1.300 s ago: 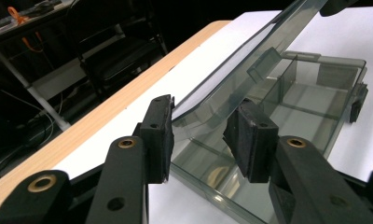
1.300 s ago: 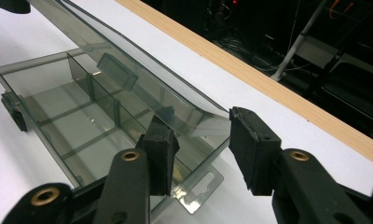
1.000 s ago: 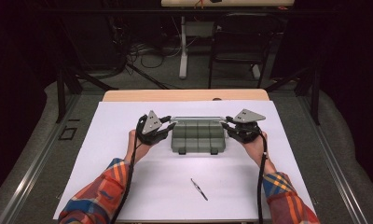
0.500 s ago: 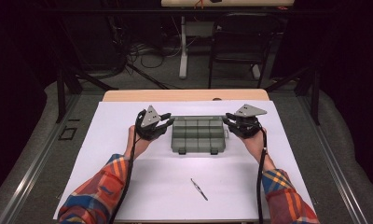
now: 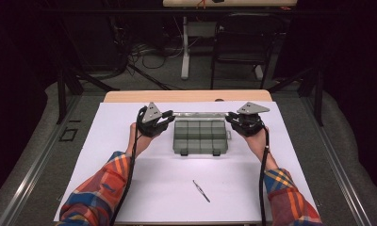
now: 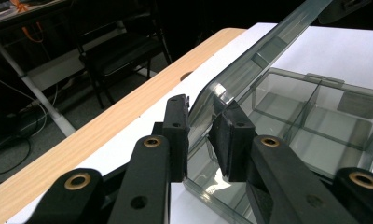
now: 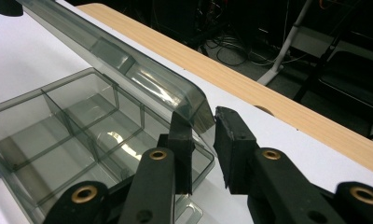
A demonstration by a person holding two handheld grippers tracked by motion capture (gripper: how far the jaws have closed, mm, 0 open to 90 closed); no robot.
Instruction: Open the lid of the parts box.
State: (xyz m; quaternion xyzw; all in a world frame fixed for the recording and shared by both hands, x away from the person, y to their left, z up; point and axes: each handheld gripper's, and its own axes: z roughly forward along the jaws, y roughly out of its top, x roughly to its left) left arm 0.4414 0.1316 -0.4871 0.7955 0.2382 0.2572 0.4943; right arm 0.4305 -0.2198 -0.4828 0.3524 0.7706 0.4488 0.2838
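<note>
The clear compartment organizer box [image 5: 200, 137] sits on the white sheet toward the far edge of the counter [image 5: 186, 96], midway between its left and right edges. Its smoky transparent lid [image 5: 199, 114] stands raised along the far side, hinged open over empty compartments.

Left hand-held gripper [image 5: 154, 123]: at the left end of the lid. In the left gripper view the jaws straddle the lid's corner [image 6: 204, 109]; they have just been closing and now stand narrow, with the lid edge between the pads [image 6: 176, 135]. Whether both pads press on the plastic cannot be told with certainty; a slim gap shows on 1 side.

Right hand-held gripper [image 5: 243, 121]: at the right end of the lid, mirrored. Its jaws have likewise just been closing, and the lid corner [image 7: 194, 108] sits between them, the left pad [image 7: 180, 151] close against it, the right pad apart.

Against the earlier high views, both hands hold nearly the same place; the change lies in the jaws alone.

Assessment: the 2 grippers appear to be taking hold of the lid at both ends, likely to swing it. Grip looks incomplete.

A pair of tweezers [image 5: 201, 190] lies near the near edge, untouched.
</note>
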